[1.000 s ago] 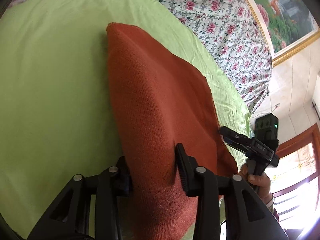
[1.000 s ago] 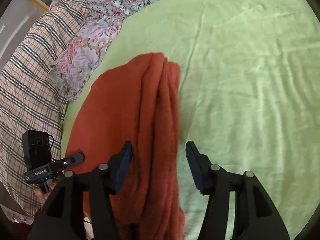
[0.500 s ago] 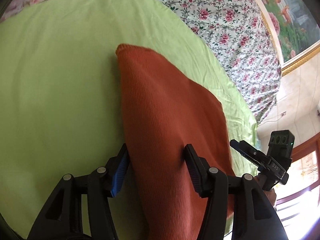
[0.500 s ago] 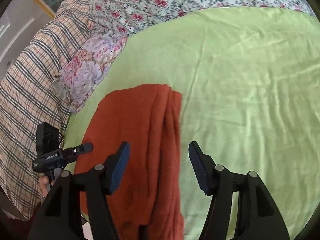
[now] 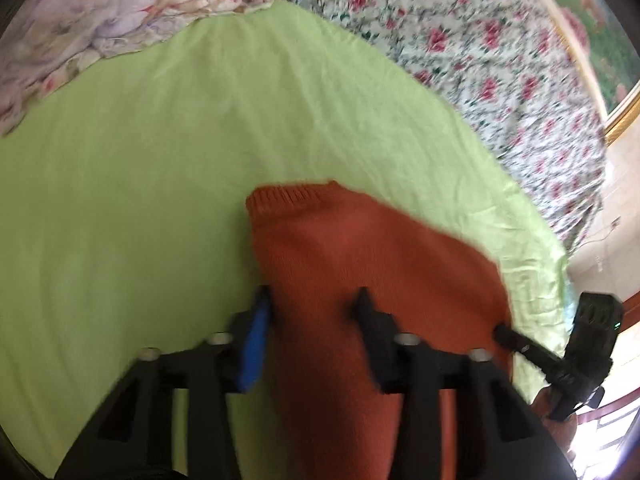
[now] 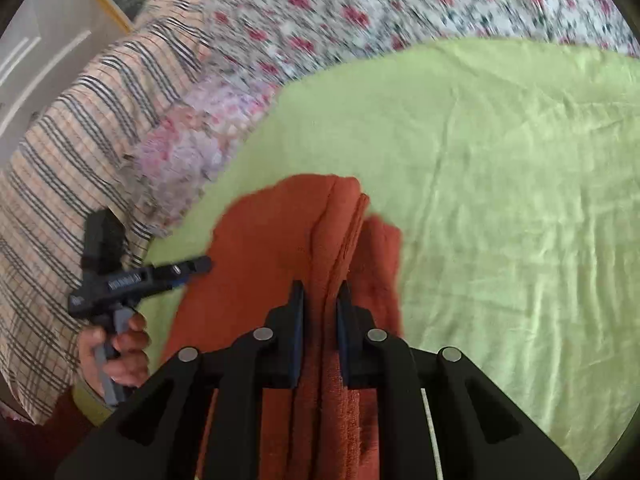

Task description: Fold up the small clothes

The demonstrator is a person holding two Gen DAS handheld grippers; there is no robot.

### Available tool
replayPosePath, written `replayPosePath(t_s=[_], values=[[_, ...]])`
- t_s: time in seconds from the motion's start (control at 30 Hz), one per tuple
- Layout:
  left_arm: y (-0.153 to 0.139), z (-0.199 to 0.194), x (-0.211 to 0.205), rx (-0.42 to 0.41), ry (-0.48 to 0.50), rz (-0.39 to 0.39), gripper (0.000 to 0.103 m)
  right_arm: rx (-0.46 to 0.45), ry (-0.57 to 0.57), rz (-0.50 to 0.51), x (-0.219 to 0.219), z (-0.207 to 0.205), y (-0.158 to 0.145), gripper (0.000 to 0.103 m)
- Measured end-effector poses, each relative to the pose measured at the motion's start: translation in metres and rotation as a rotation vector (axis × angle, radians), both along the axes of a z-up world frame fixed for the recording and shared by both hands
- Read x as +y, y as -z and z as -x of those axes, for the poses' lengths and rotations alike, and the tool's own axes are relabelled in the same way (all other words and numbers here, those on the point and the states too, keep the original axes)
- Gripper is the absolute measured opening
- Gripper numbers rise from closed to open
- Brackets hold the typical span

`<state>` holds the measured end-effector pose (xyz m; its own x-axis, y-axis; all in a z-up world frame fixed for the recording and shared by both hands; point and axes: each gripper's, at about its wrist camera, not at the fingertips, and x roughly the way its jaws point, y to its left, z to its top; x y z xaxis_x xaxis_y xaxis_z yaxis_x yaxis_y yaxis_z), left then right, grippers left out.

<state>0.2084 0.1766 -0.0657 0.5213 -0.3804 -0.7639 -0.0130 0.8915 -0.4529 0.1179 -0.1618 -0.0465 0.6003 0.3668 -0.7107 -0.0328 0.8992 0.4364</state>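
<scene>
Rust-orange knit sweater (image 5: 360,280) lies folded on a lime-green sheet (image 5: 140,200) spread over the bed, its ribbed hem toward 12 o'clock in the left wrist view. Its near end runs under and between the fingers of the left hand-held gripper (image 5: 310,316), whose jaws have just been closing and now stand partly open astride the fabric; motion blur keeps me from telling whether the pads press it. In the right wrist view the right hand-held gripper (image 6: 320,312) has just been closing too and now pinches a raised ridge of the sweater's layered folds, jaws nearly together. The garment reaches from that grip toward 12 o'clock. A floral quilt (image 6: 360,8) and a plaid blanket (image 6: 60,160) border the sheet.
</scene>
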Motion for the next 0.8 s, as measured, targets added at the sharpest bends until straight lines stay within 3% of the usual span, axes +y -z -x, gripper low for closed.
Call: replayPosePath(t_s=[0.17, 0.27, 0.43, 0.6, 0.77, 0.8], values=[[0.005, -0.024, -0.005, 0.001, -0.027, -0.121, 0.02, 0.035, 0.03, -0.033, -0.014, -0.011, 0.025, 0.016], [-0.005, -0.013, -0.006, -0.006, -0.016, -0.108, 0.018, 0.038, 0.037, -0.007, -0.009, -0.005, 0.017, 0.022], [-0.03, 0.068, -0.02, -0.09, 0.075, -0.137, 0.023, -0.022, 0.035, -0.014, -0.007, 0.038, -0.017, 0.038], [-0.026, 0.168, -0.034, -0.118, 0.165, -0.137, 0.03, -0.034, -0.015, -0.029, 0.006, 0.084, -0.027, 0.039], [-0.018, 0.235, -0.041, -0.136, 0.19, -0.151, 0.06, 0.034, -0.044, -0.053, 0.017, 0.118, -0.007, 0.039], [-0.014, 0.244, -0.043, -0.139, 0.191, -0.141, 0.061, 0.041, -0.054, -0.053, 0.021, 0.125, -0.003, 0.039]])
